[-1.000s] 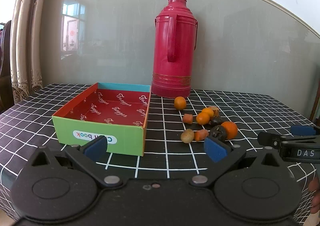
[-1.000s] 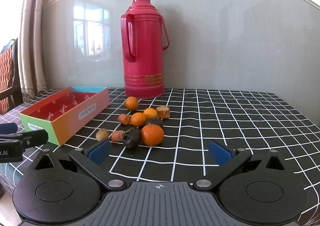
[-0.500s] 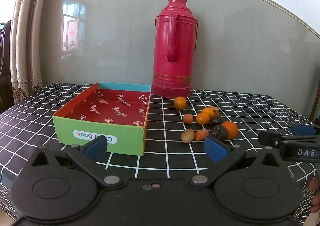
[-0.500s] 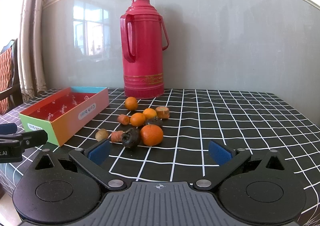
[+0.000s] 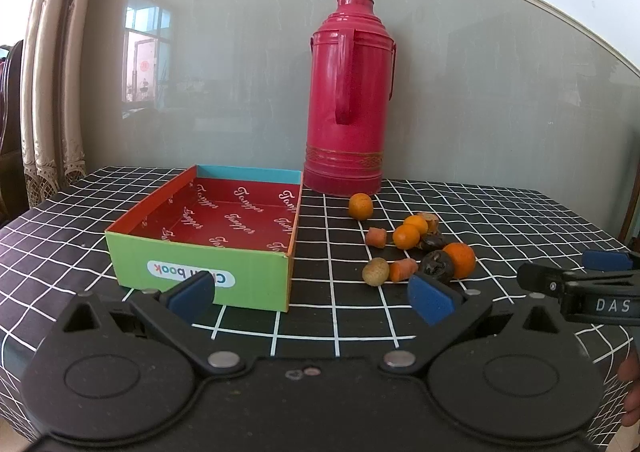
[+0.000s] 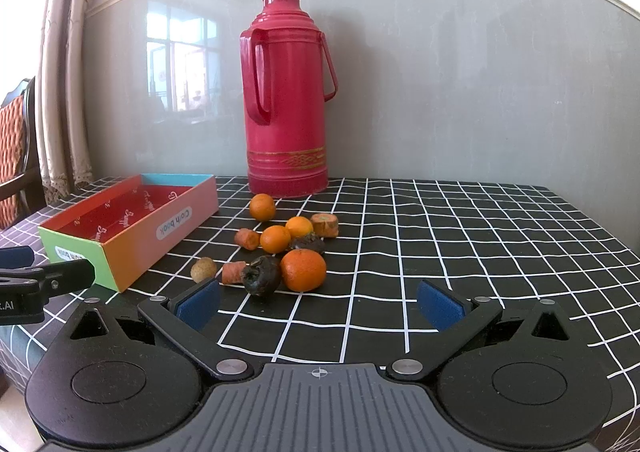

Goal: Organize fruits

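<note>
Reading "Cloth book": box [image 6: 132, 228] label [image 6: 175, 222].

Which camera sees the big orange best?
The right wrist view: the big orange sits near and whole, just ahead of the open right gripper. In the left wrist view it looks smaller, partly hidden behind a dark fruit.

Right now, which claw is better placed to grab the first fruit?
Right claw, probably. It is open with the big orange just ahead between its fingers. The left claw, also open, faces the box, with the fruit off to its right.
</note>
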`<state>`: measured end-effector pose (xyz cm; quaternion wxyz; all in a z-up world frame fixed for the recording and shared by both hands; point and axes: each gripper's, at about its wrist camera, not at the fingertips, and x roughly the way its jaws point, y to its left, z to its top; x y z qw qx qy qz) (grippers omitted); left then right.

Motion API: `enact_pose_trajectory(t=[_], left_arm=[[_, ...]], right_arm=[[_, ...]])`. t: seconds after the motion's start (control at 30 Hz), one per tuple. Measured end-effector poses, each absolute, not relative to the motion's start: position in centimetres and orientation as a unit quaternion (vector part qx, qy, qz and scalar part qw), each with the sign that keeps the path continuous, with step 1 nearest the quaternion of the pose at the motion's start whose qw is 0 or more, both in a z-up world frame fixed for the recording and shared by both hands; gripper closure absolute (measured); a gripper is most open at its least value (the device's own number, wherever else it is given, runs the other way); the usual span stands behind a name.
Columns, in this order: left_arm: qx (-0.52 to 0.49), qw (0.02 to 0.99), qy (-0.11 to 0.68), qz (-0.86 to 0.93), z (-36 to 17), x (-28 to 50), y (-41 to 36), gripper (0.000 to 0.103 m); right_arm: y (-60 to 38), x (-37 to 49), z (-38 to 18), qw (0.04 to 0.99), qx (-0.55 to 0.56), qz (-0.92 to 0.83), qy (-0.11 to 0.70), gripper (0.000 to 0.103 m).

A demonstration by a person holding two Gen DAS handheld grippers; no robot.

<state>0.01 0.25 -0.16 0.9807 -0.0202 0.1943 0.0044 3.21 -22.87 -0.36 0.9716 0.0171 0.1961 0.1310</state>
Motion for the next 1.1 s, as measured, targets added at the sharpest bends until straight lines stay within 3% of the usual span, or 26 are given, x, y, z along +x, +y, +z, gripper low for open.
enact_pose_trajectory(t=[1.1], left_arm=[[-0.022,0.979,0.202,0.006,-0.14,0.15,0.21,0.006]], right_arm=[[-22.92,3.11,-0.35,0.972,0.016,0.130,0.194,0.000]])
